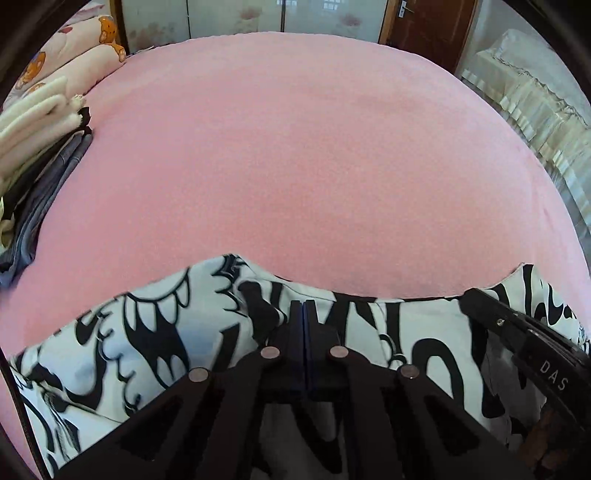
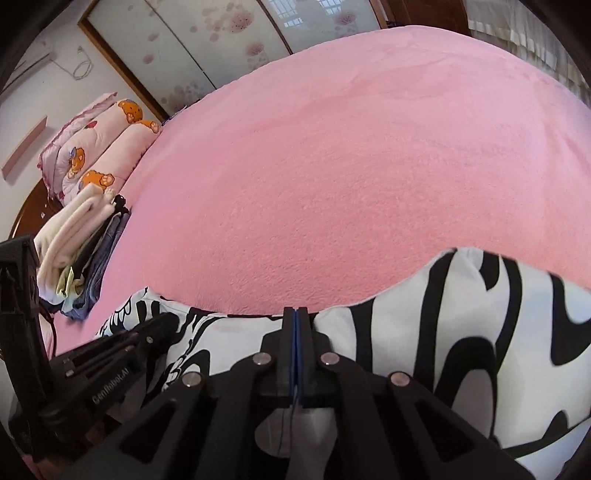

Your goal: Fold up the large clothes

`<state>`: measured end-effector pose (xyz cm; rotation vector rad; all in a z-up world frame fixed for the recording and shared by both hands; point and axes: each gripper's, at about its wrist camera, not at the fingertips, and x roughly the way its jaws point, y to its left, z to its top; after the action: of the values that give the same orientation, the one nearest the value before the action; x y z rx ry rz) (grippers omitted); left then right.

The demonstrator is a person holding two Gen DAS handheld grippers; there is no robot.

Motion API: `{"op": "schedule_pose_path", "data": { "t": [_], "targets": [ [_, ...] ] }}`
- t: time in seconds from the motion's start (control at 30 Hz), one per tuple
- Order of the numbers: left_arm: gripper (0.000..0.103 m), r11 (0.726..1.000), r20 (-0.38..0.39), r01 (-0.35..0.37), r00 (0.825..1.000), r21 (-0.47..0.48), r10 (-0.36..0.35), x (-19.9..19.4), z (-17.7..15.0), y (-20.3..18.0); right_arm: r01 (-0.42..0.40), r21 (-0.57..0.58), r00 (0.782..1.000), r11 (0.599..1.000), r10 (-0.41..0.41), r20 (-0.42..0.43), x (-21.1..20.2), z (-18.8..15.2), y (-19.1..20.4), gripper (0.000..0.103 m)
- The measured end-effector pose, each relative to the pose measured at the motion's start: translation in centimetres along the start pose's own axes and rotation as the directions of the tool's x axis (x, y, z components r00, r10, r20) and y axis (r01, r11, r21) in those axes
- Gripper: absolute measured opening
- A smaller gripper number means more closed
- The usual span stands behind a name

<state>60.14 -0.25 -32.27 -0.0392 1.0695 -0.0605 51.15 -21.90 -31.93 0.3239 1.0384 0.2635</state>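
A white garment with bold black print [image 1: 147, 332] lies along the near edge of the pink bed [image 1: 295, 147]. My left gripper [image 1: 303, 306] is shut, its fingertips pinching the garment's far edge near the middle. To its right, my right gripper [image 1: 469, 295] rests on the same edge. In the right wrist view the right gripper [image 2: 295, 312] is shut on the garment [image 2: 424, 332] at its far edge, with white cloth bunched under the jaws. The left gripper [image 2: 162, 321] lies on the cloth at lower left. The near part of the garment is hidden by the grippers.
A stack of folded clothes [image 1: 33, 147] [image 2: 74, 251] sits at the bed's left side, with a bear-print quilt [image 2: 99, 147] behind it. Sliding wardrobe doors [image 1: 240, 14] and a wooden door [image 1: 424, 22] stand beyond the bed. Pale ruffled fabric [image 1: 535, 110] hangs at the right.
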Motion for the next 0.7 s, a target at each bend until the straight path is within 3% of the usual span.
{"op": "schedule_pose_path", "data": {
  "t": [0.1,0.3,0.37,0.43,0.47,0.53,0.7],
  "targets": [
    [0.001,0.998,0.015,-0.03,0.999,0.046,0.029,-0.5,0.4,0.0,0.132,-0.05,0.991,0.99,-0.13,0.037,-1.0,0.7,-0.3,0.0],
    [0.001,0.997,0.029,-0.035,0.999,0.07,0.033,-1.1,0.7,1.3,0.119,0.103,0.992,0.988,-0.124,0.037,-3.0,1.5,-5.4,0.0],
    [0.001,0.997,0.026,-0.031,0.999,0.065,0.03,-1.1,0.7,1.8,0.164,0.088,0.985,0.982,-0.168,0.041,-3.7,1.5,-6.3,0.0],
    [0.001,0.997,0.027,-0.037,0.999,0.062,0.035,-1.2,0.6,2.2,0.342,0.01,0.939,0.94,-0.342,0.031,-4.1,1.4,-6.6,0.0],
    [0.002,0.996,0.031,-0.061,0.998,0.058,0.059,-1.2,0.6,2.5,0.363,-0.006,0.932,0.932,-0.363,0.018,-4.2,1.2,-7.3,0.0],
    [0.004,0.986,0.041,-0.158,0.987,0.055,0.156,-1.2,0.6,3.7,0.341,0.034,0.94,0.939,-0.341,-0.001,-5.0,0.6,-9.1,0.0],
    [0.004,0.968,0.01,-0.251,0.968,-0.028,0.251,-1.1,-0.1,9.1,0.451,0.004,0.892,0.892,-0.451,-0.001,-7.1,-0.5,-11.2,0.0]
  ]
}}
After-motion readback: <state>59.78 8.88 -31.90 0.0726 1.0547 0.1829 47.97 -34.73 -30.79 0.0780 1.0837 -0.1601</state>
